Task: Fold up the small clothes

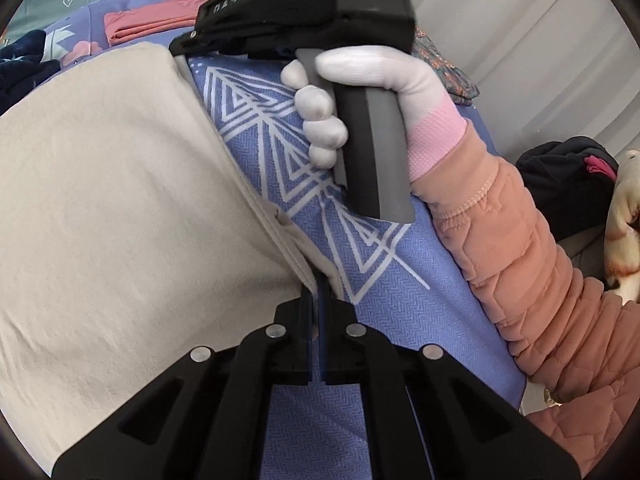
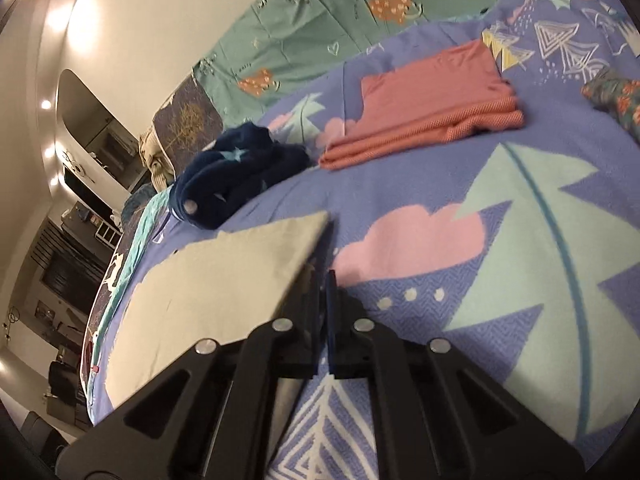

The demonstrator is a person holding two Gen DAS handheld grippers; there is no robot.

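1. The left tool (image 1: pixel 319 280) has its jaws closed on the near edge of the beige garment (image 1: pixel 112 184). The cloth spreads away to the left of the tool's tips and lies flat on the bed cover (image 1: pixel 384 292). Pinching right at the hem likely gives control of one end of the edge to be folded.

2. The right tool (image 2: pixel 323 276) is closed too, with the beige garment's (image 2: pixel 224 276) far corner edge caught at its tips. The cloth lies to the left of this tool and ahead of it. From the left wrist view the right tool (image 1: pixel 182 46) sits beyond the left one, further along the same edge, held by a hand in a white glove (image 1: pixel 352 88) with a peach quilted sleeve (image 1: pixel 532 280).

3. Two grips apart on one edge probably serve to keep that edge straight, so it can be carried across the garment without sagging in the middle.

4. Ahead of the right tool, well apart from the beige piece, a pink garment (image 2: pixel 428 108) lies folded flat, seemingly already done and set out of the way. A dark blue garment (image 2: pixel 240 176) lies crumpled ahead and to the left, apparently still waiting.

5. A floral cloth (image 2: pixel 616 100) lies at the far right, off the working area.
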